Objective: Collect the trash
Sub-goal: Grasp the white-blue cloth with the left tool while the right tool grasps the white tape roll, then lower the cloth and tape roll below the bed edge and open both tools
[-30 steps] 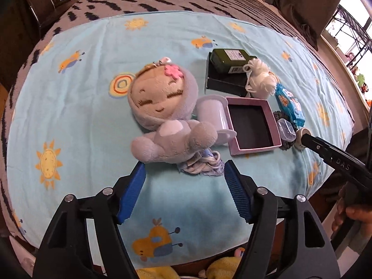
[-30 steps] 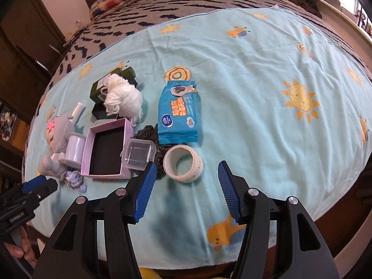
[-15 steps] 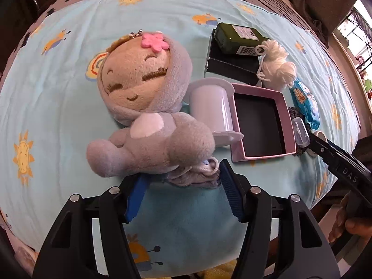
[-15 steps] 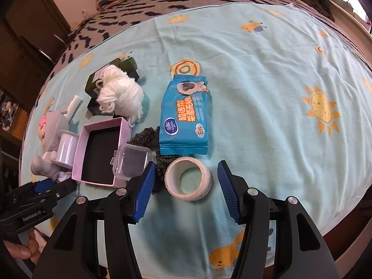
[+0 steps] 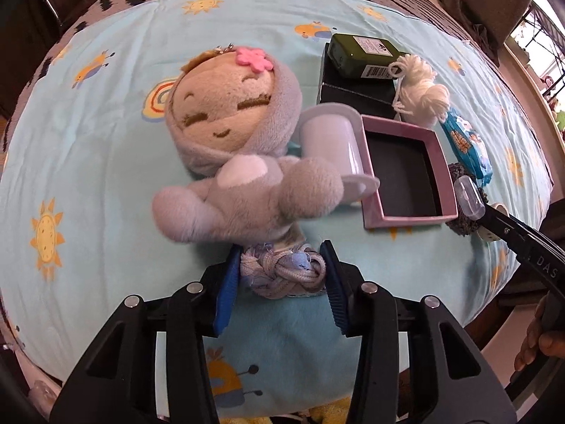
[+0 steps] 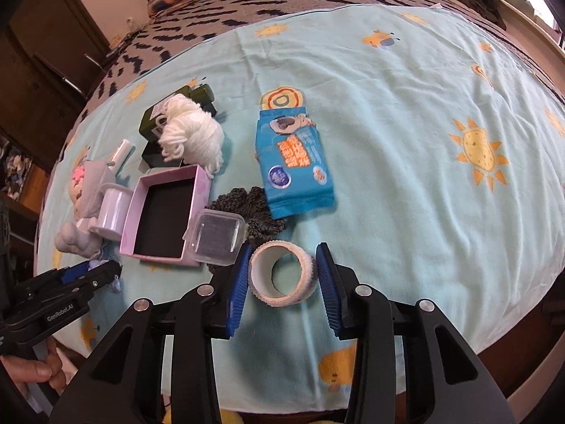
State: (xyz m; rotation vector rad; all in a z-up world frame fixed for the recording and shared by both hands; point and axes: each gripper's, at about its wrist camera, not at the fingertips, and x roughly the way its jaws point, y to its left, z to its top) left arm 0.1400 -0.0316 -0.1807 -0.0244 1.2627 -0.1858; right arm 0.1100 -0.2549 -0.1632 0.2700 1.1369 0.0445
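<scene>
We see both grippers working at the near edge of the bed, over the light-blue sheet [image 6: 406,113]. The left gripper [image 5: 280,279] has a knotted blue-and-white cord bundle [image 5: 282,275] between its blue pads; its jaws have just been closing, and the pads appear to touch the bundle on both sides, though the fisheye view does not let us confirm a firm press. The bundle lies just in front of the grey plush doll [image 5: 233,162], touching its lower body.

The right gripper [image 6: 282,275] straddles a white tape ring [image 6: 280,274] lying near the near edge; its jaws have also just been closing. The left pad touches the ring, while a narrow gap shows at the right pad.

Behind the ring we note a clear plastic box [image 6: 215,236] leaning on a pink tray [image 6: 166,212], a dark knitted piece [image 6: 254,208], a blue wipes packet [image 6: 295,162], white yarn [image 6: 190,134] and a green bottle [image 6: 169,113]. A white spool [image 5: 332,141] rests against the doll and the tray.
</scene>
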